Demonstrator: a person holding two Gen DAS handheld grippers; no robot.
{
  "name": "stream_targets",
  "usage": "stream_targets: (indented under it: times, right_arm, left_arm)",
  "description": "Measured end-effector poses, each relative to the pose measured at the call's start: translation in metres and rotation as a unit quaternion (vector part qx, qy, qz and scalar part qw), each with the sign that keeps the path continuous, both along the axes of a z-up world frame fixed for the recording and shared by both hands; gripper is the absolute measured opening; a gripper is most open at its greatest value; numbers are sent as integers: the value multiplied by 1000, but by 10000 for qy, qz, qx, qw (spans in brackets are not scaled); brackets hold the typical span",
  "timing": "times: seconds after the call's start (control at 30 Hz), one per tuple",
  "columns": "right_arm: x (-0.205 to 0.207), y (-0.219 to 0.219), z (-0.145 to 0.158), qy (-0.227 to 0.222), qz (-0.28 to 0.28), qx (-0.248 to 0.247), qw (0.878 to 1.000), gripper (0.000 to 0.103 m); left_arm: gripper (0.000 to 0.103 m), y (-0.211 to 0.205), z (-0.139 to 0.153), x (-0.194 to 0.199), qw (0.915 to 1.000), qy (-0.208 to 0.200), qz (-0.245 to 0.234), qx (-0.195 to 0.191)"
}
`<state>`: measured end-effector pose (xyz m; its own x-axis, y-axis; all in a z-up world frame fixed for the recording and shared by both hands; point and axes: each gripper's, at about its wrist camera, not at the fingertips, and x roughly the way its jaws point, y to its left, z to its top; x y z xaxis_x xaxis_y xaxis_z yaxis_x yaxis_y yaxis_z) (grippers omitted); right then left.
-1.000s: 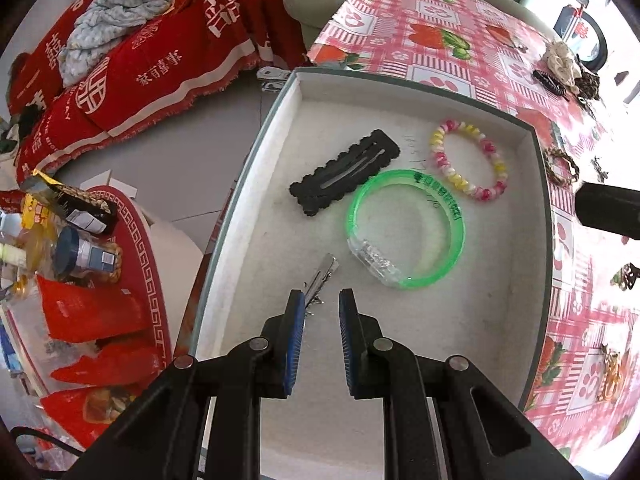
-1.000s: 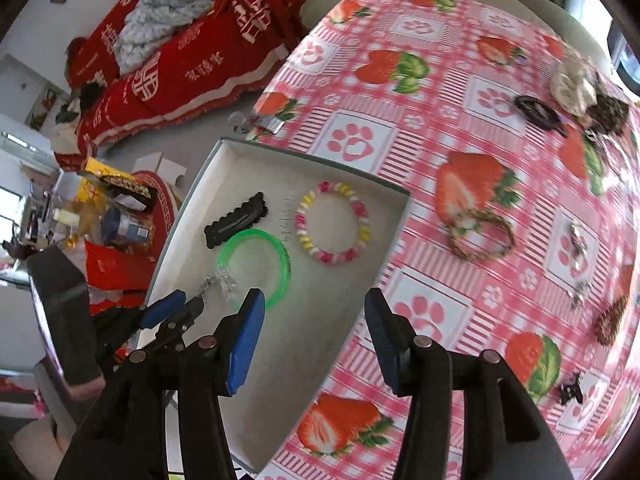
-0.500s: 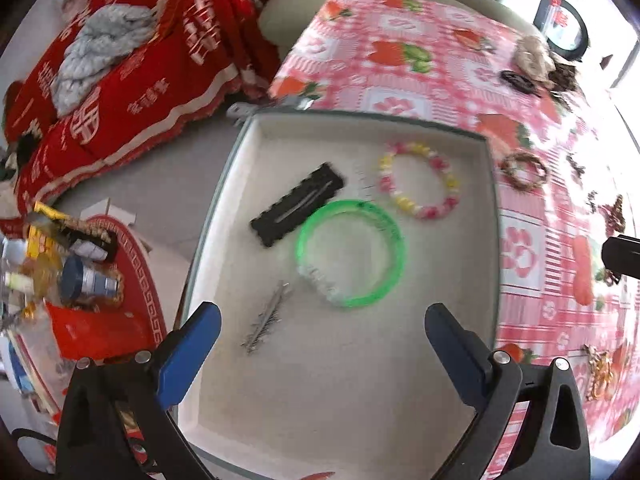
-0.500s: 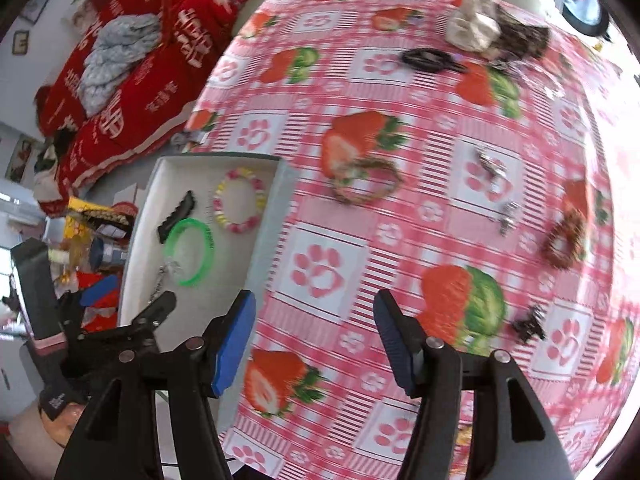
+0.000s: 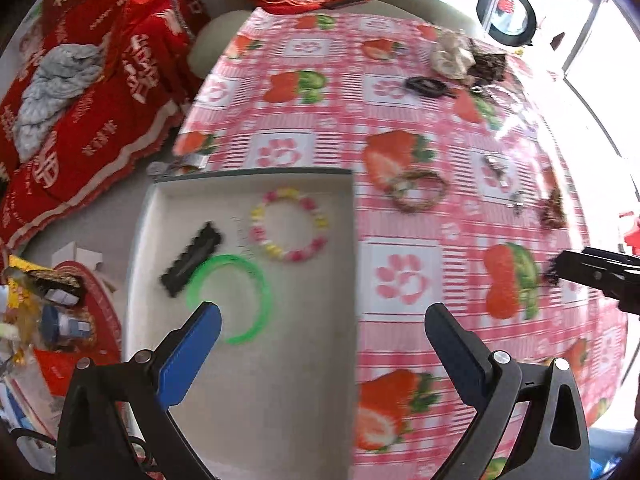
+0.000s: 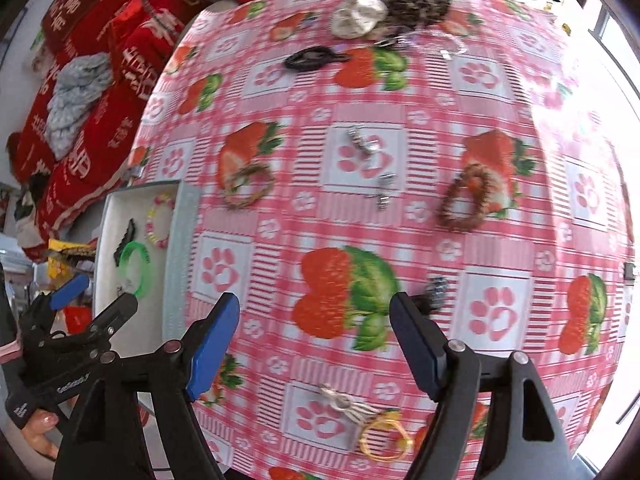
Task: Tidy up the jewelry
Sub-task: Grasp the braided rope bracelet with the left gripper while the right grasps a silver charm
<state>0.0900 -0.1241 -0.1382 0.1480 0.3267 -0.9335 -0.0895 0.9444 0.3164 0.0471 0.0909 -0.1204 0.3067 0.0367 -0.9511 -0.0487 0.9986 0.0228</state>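
Note:
A white tray (image 5: 256, 400) sits at the table's left edge and holds a green bangle (image 5: 236, 296), a pink and yellow bead bracelet (image 5: 290, 230) and a black hair clip (image 5: 192, 260). My left gripper (image 5: 320, 332) is open and empty above the tray's right side. My right gripper (image 6: 316, 332) is open and empty above the strawberry tablecloth, with a small dark clip (image 6: 434, 290) by its right finger. A brown woven bracelet (image 6: 248, 186), a brown bead bracelet (image 6: 466, 200), silver earrings (image 6: 368, 146) and a gold ring (image 6: 384, 438) lie loose on the cloth.
A black hair tie (image 6: 310, 58), a cream scrunchie (image 6: 358, 14) and dark lace pieces (image 6: 416, 0) lie at the far side. A red-covered sofa (image 5: 80, 92) stands to the left. Jars and packets (image 5: 52, 312) sit on a low red stand beside the tray.
My left gripper opened, let go of the silver hairpin in the tray, and drew back to the right. My right gripper swung right, away from the tray, over the loose jewelry.

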Motion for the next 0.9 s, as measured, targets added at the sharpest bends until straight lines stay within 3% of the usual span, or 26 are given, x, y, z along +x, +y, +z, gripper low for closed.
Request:
stream_targets:
  times: [0.37, 0.6, 0.67, 0.9]
  right_arm:
    - [37, -33, 5, -331, -50, -233, 9992, 80]
    - [71, -31, -4, -397, 214, -249, 9987, 80]
    - [80, -29, -10, -374, 304, -247, 9985, 79]
    - [102, -21, -34, -207, 591, -361, 9974, 63]
  left_arm:
    - [103, -63, 4, 32, 9994, -181, -122, -268]
    - [103, -81, -15, 53, 9997, -193, 3, -121]
    - [97, -87, -22, 60, 9999, -161, -36, -43]
    - [97, -101, -42, 83, 9996, -149, -115, 194]
